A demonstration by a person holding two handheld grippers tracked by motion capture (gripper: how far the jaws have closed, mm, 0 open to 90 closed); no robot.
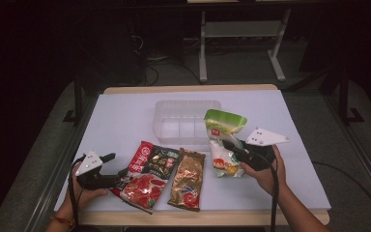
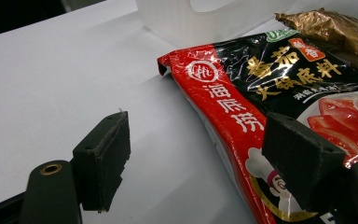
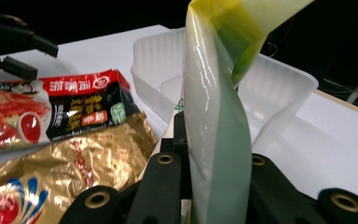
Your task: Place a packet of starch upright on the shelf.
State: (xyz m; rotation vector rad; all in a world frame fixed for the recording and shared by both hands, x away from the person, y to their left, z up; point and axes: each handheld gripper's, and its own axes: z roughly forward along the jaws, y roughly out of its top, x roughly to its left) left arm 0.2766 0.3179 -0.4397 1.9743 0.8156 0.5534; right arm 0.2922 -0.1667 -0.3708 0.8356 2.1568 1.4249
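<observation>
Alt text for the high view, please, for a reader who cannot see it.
The right tool grips a green and white plastic pouch lifted beside a clear plastic bin. A red and black sauce packet and a gold foil packet lie flat on the white table, the open left tool at the red packet's edge.

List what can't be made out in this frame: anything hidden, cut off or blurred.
- Green-and-white pouch: printed face turned away in the right gripper view, lower end hidden between the right gripper jaws.
- Red-and-black packet: lower end cut by the left gripper view's frame edge, one corner behind a jaw.
- Clear plastic bin: small and soft in the high view; contents unclear.
</observation>
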